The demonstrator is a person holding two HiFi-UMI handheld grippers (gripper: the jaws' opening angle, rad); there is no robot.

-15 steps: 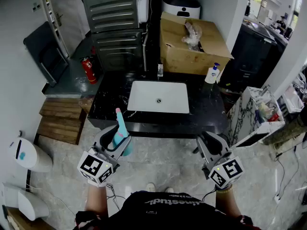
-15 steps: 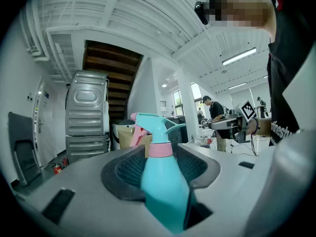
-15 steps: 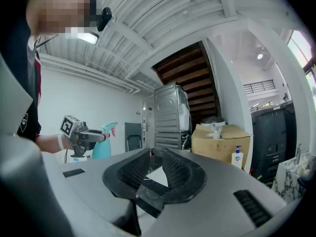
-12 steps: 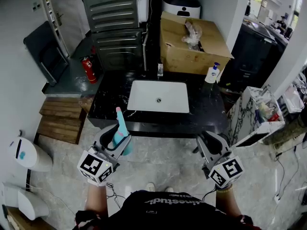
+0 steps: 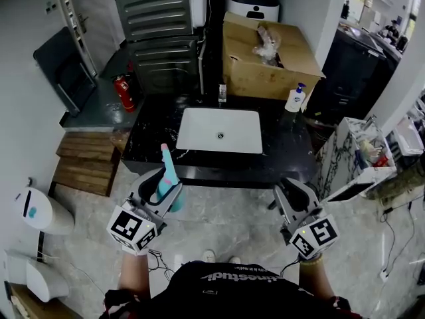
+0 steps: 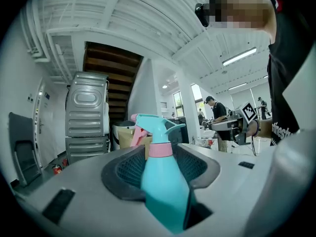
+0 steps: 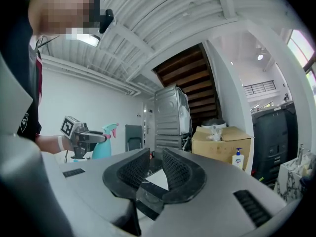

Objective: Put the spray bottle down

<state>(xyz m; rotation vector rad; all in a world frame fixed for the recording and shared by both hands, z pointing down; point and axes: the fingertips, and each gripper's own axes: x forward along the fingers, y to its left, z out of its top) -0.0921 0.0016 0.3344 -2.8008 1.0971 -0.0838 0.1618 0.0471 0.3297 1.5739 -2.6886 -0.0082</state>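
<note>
A teal spray bottle (image 5: 167,177) with a pink collar and nozzle stands upright between the jaws of my left gripper (image 5: 161,185). The pads press on its body (image 6: 160,181), so my left gripper (image 6: 160,154) is shut on it. It hangs over the floor just in front of the near edge of the black counter (image 5: 149,138). My right gripper (image 5: 292,190) is level at the right, also short of the counter. Its jaws (image 7: 155,162) stand a narrow gap apart with nothing between them. The bottle (image 7: 101,144) also shows far left in the right gripper view.
A white sink (image 5: 220,131) is set in the counter. A pump soap bottle (image 5: 294,98) stands at its back right, by a cardboard box (image 5: 265,58). Stacked grey machines (image 5: 156,18), a red fire extinguisher (image 5: 124,93), wooden steps (image 5: 83,161) and a white bin (image 5: 36,211) lie to the left.
The head view has shifted slightly, so the counter sits a little lower in frame. Both grippers and the bottle keep their places.
</note>
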